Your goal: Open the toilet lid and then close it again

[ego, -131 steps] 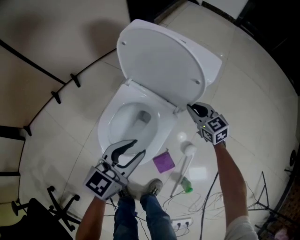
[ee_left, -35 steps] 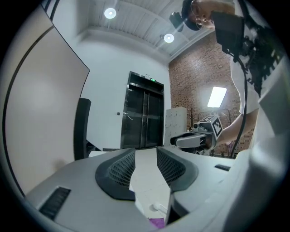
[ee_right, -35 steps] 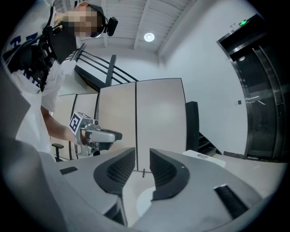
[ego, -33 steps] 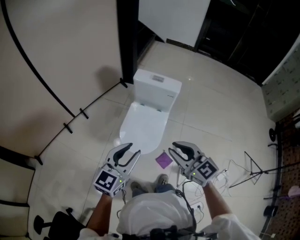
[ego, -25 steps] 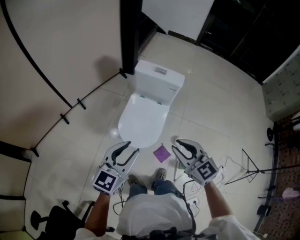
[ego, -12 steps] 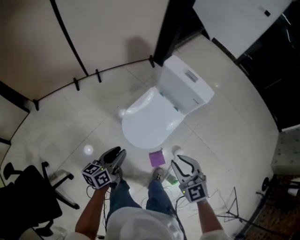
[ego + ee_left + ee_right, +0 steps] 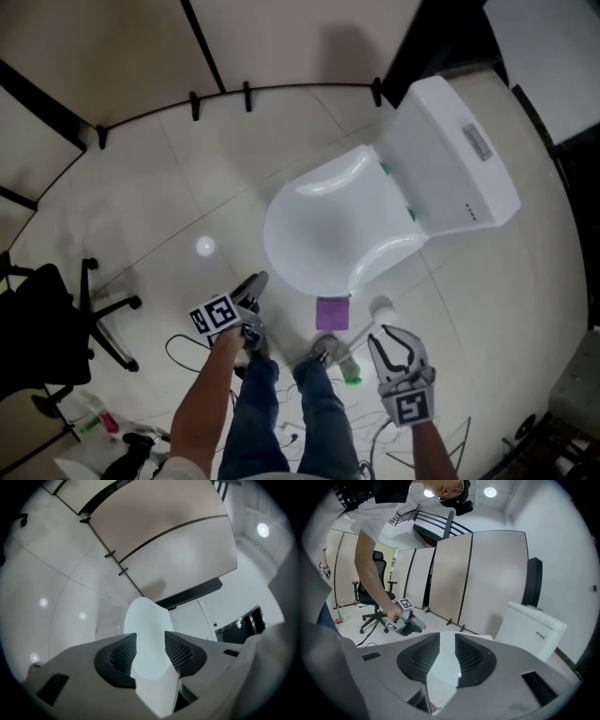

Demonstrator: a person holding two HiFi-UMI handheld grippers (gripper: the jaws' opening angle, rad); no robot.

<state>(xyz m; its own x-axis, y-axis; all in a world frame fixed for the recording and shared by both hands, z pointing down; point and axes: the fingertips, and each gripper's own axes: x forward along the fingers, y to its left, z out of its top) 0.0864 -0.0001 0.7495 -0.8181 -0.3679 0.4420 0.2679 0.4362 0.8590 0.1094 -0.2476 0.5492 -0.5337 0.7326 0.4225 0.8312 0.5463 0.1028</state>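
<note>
Head view: the white oval toilet lid [image 7: 328, 225] lies flat, shut over the bowl, with the white boxy cistern [image 7: 459, 164] behind it at the upper right. Both claws sit low over the pale tiled floor [image 7: 187, 187], on the near side of the toilet.

My left claw [image 7: 253, 284] is just off the front-left curve of the bowl, near it but not touching. In the left gripper view that claw [image 7: 150, 641] has its jaws apart; they have just been opening, and nothing is between them. Only the lid [image 7: 145, 620] shows through the gap, farther off.

My right claw [image 7: 392, 336] is in front of the bowl and to the right, clear of it, with a small purple square sheet [image 7: 332, 313] on the floor between the two. In the right gripper view this claw [image 7: 447, 644] shows a narrower gap, the pads not meeting and holding nothing, with the cistern [image 7: 529, 625] standing off to the right.

A black office chair [image 7: 47, 319] stands at the far left.
</note>
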